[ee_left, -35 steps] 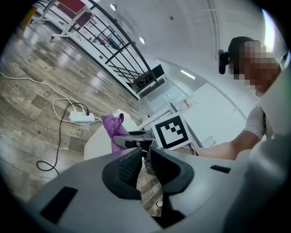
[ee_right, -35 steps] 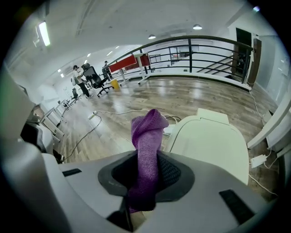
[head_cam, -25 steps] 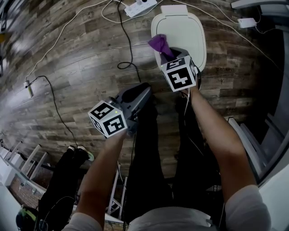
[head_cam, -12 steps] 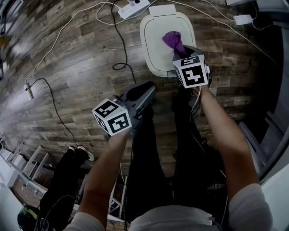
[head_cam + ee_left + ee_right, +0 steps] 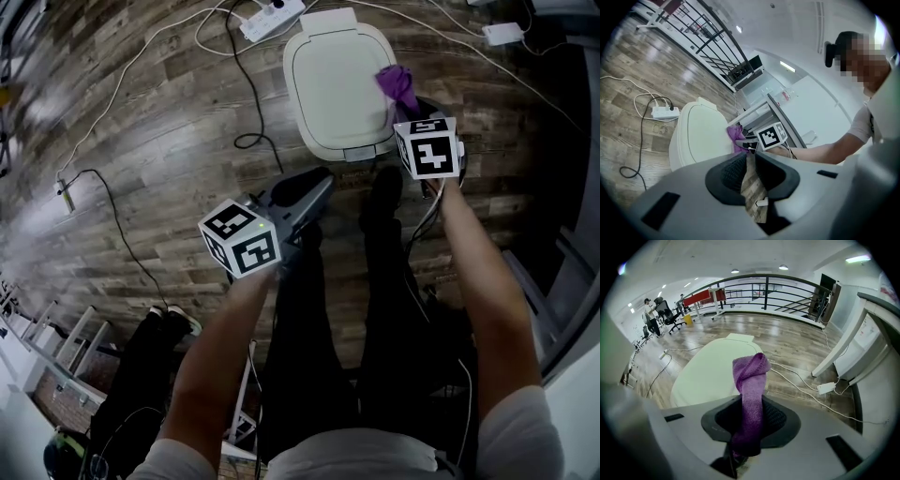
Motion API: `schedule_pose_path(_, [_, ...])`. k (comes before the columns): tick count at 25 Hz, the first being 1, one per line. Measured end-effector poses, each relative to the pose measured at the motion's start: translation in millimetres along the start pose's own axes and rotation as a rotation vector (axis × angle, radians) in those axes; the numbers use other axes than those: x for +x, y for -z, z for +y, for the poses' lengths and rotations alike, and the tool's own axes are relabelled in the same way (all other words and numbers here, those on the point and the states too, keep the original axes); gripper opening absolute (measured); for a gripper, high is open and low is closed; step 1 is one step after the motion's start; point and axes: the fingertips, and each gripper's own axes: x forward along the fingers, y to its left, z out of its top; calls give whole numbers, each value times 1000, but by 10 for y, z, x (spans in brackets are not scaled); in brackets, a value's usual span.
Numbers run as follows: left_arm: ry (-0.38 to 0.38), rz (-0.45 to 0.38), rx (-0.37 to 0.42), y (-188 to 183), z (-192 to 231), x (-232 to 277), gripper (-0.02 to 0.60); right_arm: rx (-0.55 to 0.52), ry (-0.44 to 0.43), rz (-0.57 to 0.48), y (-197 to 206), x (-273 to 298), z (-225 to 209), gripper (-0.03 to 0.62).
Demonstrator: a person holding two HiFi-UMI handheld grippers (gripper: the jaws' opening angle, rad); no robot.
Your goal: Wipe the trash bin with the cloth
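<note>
The trash bin point(image 5: 333, 80) is white with a shut, rounded lid and stands on the wood floor ahead of my feet. My right gripper point(image 5: 407, 103) is shut on a purple cloth point(image 5: 397, 84), which it holds at the lid's right edge. In the right gripper view the cloth point(image 5: 751, 385) sticks up out of the gripper point(image 5: 751, 405), with the lid point(image 5: 710, 373) behind it. My left gripper point(image 5: 317, 184) hovers short of the bin, shut on nothing. In the left gripper view, past the gripper point(image 5: 747, 157), I see the bin point(image 5: 696, 136) and the cloth point(image 5: 735, 138).
A white power strip point(image 5: 272, 13) and black and white cables point(image 5: 246, 89) lie on the floor behind and left of the bin. A white adapter point(image 5: 499, 34) lies at the back right. Furniture point(image 5: 562, 272) stands to the right. Someone's shoes point(image 5: 173, 321) show at the lower left.
My right gripper has dragged the cloth across the lid from its left part to its right edge. The left gripper has hardly moved.
</note>
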Motion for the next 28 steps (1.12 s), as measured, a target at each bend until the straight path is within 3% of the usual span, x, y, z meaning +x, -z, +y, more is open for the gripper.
schedule_pose_path(6, [5, 6, 2, 27, -62, 56, 60, 48, 113, 84, 271, -30, -435, 101])
schedule_pose_path(11, [1, 7, 0, 43, -55, 29, 60, 117, 138, 32, 265, -211, -590, 101])
schedule_pose_path(18, [-15, 8, 1, 78, 33, -125, 60, 98, 41, -45, 111, -333, -73, 101])
schedule_pose_path(28, [-35, -19, -15, 102, 149, -364, 60, -6, -199, -94, -105, -339, 1138, 101])
